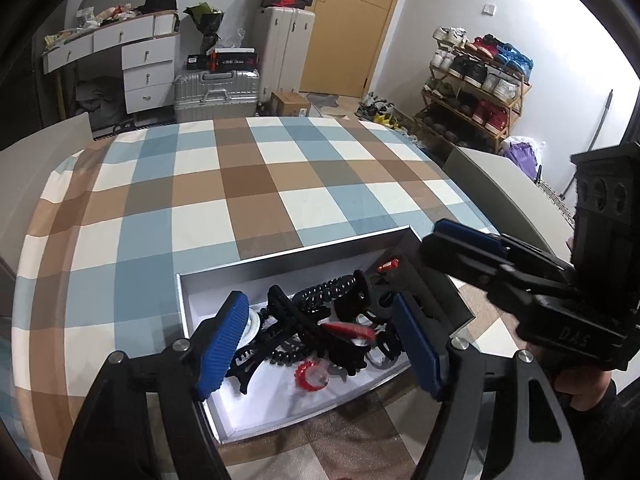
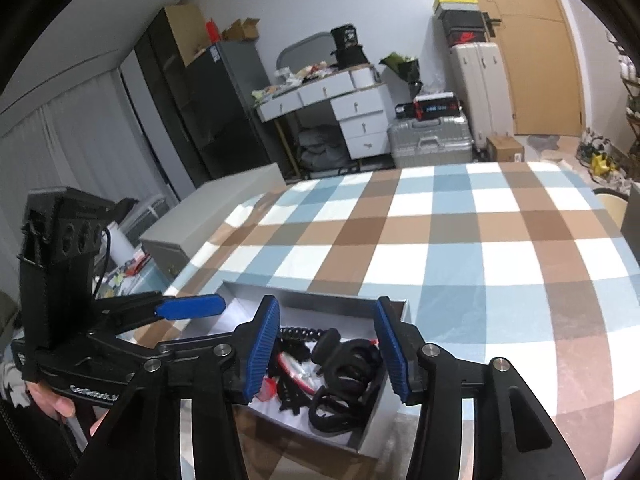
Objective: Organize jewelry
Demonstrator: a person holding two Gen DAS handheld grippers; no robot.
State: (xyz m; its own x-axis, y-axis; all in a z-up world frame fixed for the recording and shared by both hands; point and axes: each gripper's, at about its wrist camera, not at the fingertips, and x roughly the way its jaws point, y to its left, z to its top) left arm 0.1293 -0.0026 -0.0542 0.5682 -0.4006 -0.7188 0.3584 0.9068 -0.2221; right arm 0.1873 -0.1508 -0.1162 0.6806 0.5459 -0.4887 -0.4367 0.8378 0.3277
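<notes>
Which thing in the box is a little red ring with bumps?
The small red bumpy ring near the front of the box. The other red piece is long and flat; the rest are mostly black.

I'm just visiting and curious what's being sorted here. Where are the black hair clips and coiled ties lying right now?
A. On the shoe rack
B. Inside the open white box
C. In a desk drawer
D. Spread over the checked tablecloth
B: the clips and ties lie piled inside the box, which sits on the tablecloth, with both open grippers over it.
</notes>
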